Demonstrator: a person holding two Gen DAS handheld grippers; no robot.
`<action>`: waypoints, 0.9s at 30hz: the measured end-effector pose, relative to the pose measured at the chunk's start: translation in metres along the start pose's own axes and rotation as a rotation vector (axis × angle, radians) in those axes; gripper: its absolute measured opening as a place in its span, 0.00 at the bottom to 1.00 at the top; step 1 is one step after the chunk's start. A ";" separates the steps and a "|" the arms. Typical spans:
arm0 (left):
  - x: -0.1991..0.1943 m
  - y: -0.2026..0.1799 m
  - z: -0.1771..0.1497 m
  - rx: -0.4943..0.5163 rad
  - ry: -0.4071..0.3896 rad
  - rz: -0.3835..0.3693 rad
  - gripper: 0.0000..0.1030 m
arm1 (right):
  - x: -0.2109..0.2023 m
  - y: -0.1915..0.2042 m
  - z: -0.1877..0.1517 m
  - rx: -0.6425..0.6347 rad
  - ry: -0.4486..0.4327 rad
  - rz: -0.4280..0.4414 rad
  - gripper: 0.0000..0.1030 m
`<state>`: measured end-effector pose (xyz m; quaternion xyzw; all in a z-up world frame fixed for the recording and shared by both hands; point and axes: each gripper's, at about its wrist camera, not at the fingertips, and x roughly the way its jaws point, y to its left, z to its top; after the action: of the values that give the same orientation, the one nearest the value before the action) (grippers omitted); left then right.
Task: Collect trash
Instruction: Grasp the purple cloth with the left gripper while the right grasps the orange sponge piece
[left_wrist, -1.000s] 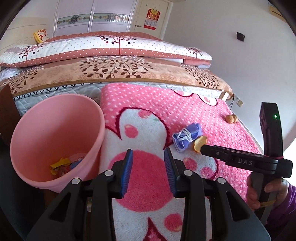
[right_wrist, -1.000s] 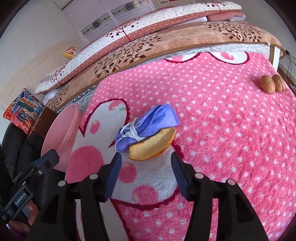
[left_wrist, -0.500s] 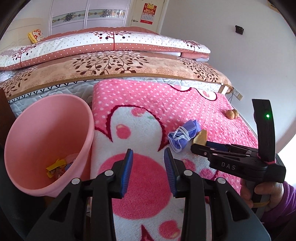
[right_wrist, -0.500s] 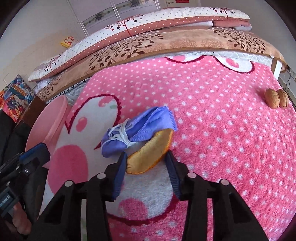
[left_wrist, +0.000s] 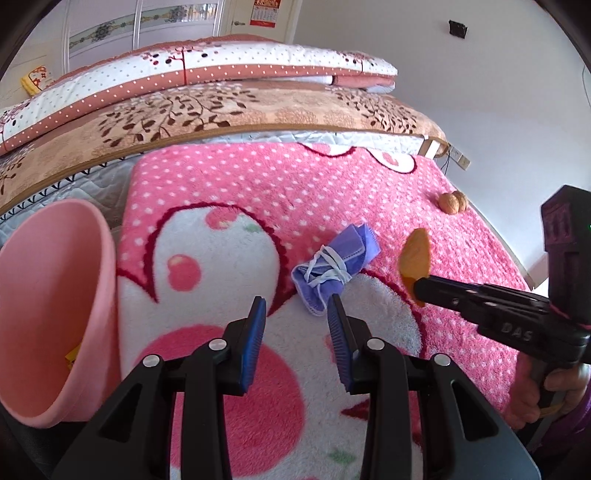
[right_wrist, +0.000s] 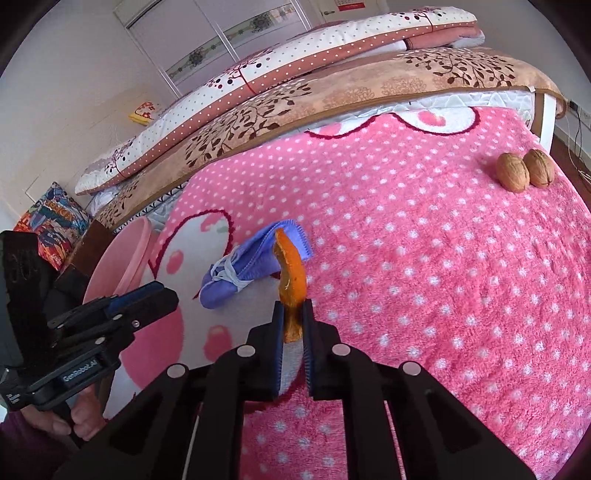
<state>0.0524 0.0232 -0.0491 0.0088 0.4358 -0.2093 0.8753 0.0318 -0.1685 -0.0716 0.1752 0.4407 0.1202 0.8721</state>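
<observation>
In the right wrist view the right gripper reaches up from the bottom centre, its jaws pinching the lower end of an orange peel. The peel stands nearly upright, long axis running up the frame, its tip overlapping the blue face mask behind it. In the left wrist view the left gripper enters from the bottom centre with fingers spread and nothing between them, level over the pink blanket. The rolled mask lies just beyond its right finger, long axis slanting toward the upper right. A pink bin stands at lower left; two walnuts sit at right.
</observation>
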 end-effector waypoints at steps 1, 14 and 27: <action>0.005 0.000 0.001 -0.005 0.011 -0.004 0.34 | -0.001 -0.004 -0.001 0.008 -0.001 0.001 0.08; 0.036 -0.017 0.002 -0.025 0.050 -0.031 0.23 | 0.007 -0.013 -0.011 0.029 0.013 0.015 0.09; -0.013 -0.022 -0.010 -0.001 -0.069 0.011 0.18 | 0.007 -0.014 -0.010 0.041 0.025 0.028 0.09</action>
<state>0.0294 0.0093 -0.0420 0.0034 0.4054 -0.2042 0.8911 0.0292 -0.1771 -0.0882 0.1975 0.4516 0.1256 0.8610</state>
